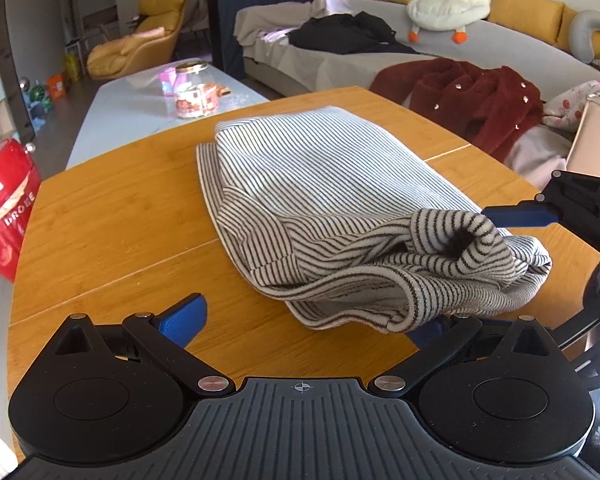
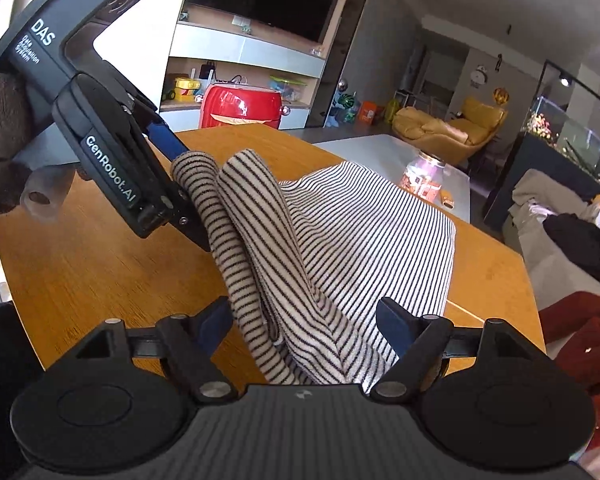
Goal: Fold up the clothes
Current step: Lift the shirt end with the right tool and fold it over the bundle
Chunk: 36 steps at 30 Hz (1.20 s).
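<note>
Garment: a white knit top with thin dark stripes [image 1: 320, 200], folded into a thick bundle, lies on the orange-brown wooden tabletop [image 1: 112, 220]. Its far part is flat and smooth; its near edge is bunched into loose rolls and folds.

Left gripper: the black two-finger tool with blue pads [image 1: 300, 320] has its jaws standing wide apart. The left blue pad [image 1: 184, 318] hangs free over bare wood, touching no cloth. The right pad is mostly hidden under the drooping near edge of the striped top, so the cloth lies over that finger, not pinched between the two.

Right gripper: its jaws [image 2: 308, 324] also stand wide apart, with the bunched near end of the striped top [image 2: 284, 280] lying between the two blue pads. The left pad [image 2: 216, 324] is just beside the rolled fold; whether it touches is unclear. The right pad [image 2: 394, 324] sits against or just above the flat striped layer. Neither pad visibly squeezes the cloth.

Grippers to each other: from the left wrist view, the right tool enters from the right edge, one blue finger [image 1: 520, 214] reaching the raised roll of fabric. From the right wrist view, the left tool [image 2: 112, 160] slants down from the upper left to the same rolled edge.

Person: a brown fuzzy sleeve [image 2: 0, 120] shows behind the left tool.

Surroundings: a red appliance [image 1: 4, 208] stands beyond the table's left edge; a dark red coat [image 1: 468, 100] lies on the grey sofa [image 1: 480, 48].
</note>
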### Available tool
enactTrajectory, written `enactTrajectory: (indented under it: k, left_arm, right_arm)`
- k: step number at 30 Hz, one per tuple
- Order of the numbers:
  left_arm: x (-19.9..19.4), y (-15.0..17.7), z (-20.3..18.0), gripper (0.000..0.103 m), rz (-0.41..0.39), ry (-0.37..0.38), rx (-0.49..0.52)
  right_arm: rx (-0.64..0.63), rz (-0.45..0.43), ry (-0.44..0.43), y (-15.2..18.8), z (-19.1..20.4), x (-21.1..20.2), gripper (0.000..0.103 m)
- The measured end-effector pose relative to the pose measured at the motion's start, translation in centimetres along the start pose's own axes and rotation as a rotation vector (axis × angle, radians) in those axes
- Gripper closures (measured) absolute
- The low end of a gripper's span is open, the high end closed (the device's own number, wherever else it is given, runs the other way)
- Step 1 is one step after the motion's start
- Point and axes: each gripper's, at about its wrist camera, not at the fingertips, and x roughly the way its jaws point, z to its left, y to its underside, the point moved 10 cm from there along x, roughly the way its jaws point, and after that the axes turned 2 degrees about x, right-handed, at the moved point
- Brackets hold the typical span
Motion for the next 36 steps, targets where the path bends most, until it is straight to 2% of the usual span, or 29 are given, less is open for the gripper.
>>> enactTrajectory:
  k: [5, 8, 9, 11, 16, 18, 22, 25, 28, 32, 36]
  left_arm:
    - [0.3, -0.6, 0.1, 0.0, -0.006, 0.026, -0.039]
    - [0.7, -0.7, 0.2, 0.0, -0.008, 0.039, -0.063]
    - [0.8, -0.7, 0.2, 0.0, -0.008, 0.044, -0.071]
    - [0.7, -0.5, 0.2, 0.0, -0.004, 0.05, -0.087]
    - [-1.9, -0.1, 1.2, 0.0, -0.051, 0.063, -0.096]
    - [-3.5, -0.5, 2.2, 0.0, -0.092, 0.099, -0.143]
    - [-5.7, -2.3, 4.3, 0.0, -0.178, 0.149, -0.236]
    - [-4.7, -4.0, 4.0, 0.0, -0.2, 0.156, -0.196]
    - [-1.3, -4.2, 2.7, 0.0, -0.128, 0.185, -0.146]
    - [2.3, -3.2, 1.8, 0.0, -0.048, 0.194, -0.067]
    - [3.5, -2.2, 2.7, 0.002, -0.033, 0.267, -0.11]
  right_arm:
    - [-0.07, 0.012, -0.032, -0.1, 1.5, 1.1, 0.019]
    - [-0.095, 0.012, -0.015, -0.5, 1.7, 2.1, 0.02]
    - [-0.119, 0.022, 0.013, -0.6, 1.3, 2.5, 0.024]
    - [-0.17, 0.04, 0.071, -0.7, 0.7, 3.1, 0.061]
    - [-0.212, 0.071, 0.04, -0.9, 0.3, 2.9, 0.071]
    - [-0.227, 0.086, 0.028, -1.2, 0.4, 2.4, 0.073]
    - [-0.24, 0.138, -0.051, -1.4, 1.4, 0.5, 0.074]
    - [-0.278, 0.173, -0.118, -1.6, 2.8, -1.5, 0.074]
    - [-0.336, 0.178, -0.181, -3.3, 3.7, -4.6, 0.074]
    - [-0.382, 0.131, -0.226, -8.7, 2.0, -7.8, 0.074]
    - [-0.326, 0.14, -0.327, -12.5, -0.2, -6.0, 0.074]
